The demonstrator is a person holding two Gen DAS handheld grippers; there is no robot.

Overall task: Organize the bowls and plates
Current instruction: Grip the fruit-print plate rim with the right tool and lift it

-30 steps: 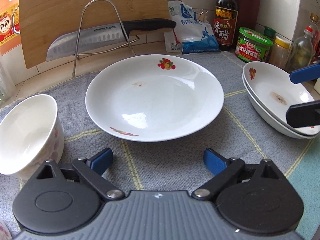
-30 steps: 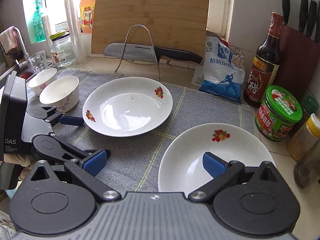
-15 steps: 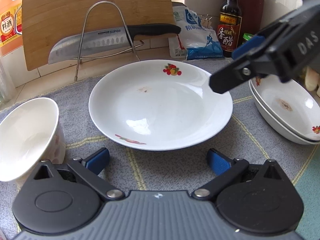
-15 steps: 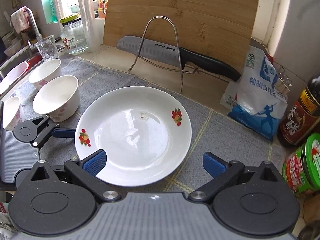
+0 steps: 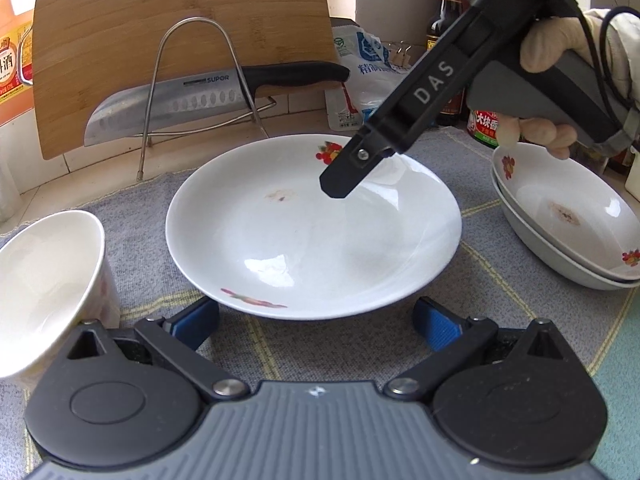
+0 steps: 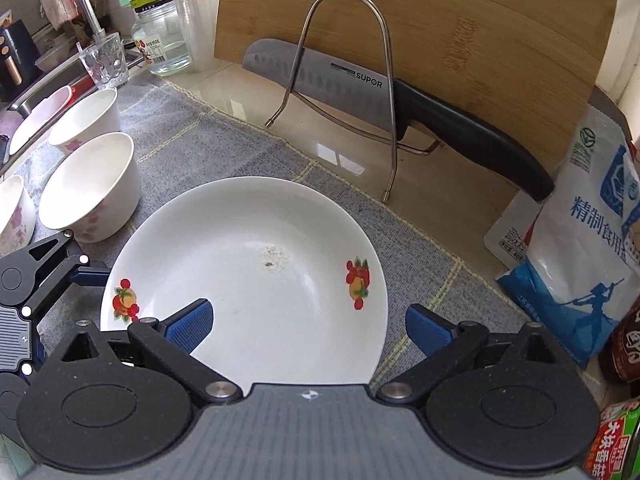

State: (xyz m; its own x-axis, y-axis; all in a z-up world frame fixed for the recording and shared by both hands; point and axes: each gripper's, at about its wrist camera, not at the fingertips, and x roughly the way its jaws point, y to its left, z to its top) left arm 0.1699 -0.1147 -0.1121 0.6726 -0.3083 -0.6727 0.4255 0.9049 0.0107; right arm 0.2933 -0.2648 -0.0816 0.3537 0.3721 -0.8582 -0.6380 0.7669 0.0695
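A white plate [image 5: 312, 232] with fruit prints and a small stain lies mid-mat. My left gripper [image 5: 316, 324] stands wide open at its near rim, pads clear of it. My right gripper [image 6: 308, 328] hangs open just above the same plate [image 6: 248, 280], one finger over the inside, the other past the rim. Nothing is held. Two stacked plates [image 5: 568, 232] sit at the right. A white bowl [image 5: 44, 280] stands by my left gripper, and in the right wrist view more bowls [image 6: 88, 184] stand beyond it.
A knife [image 6: 400, 108] rests on a wire rack [image 6: 344, 92] against a bamboo cutting board [image 5: 180, 40] behind the plate. A salt bag [image 6: 584, 240], sauce bottle and green jar stand at the back right. A glass [image 6: 104, 60], jar and sink tap are at the far left.
My right gripper swung from the stacked plates at the right across to above the middle plate, tilting down. My left gripper stayed put and its jaws widened a little.
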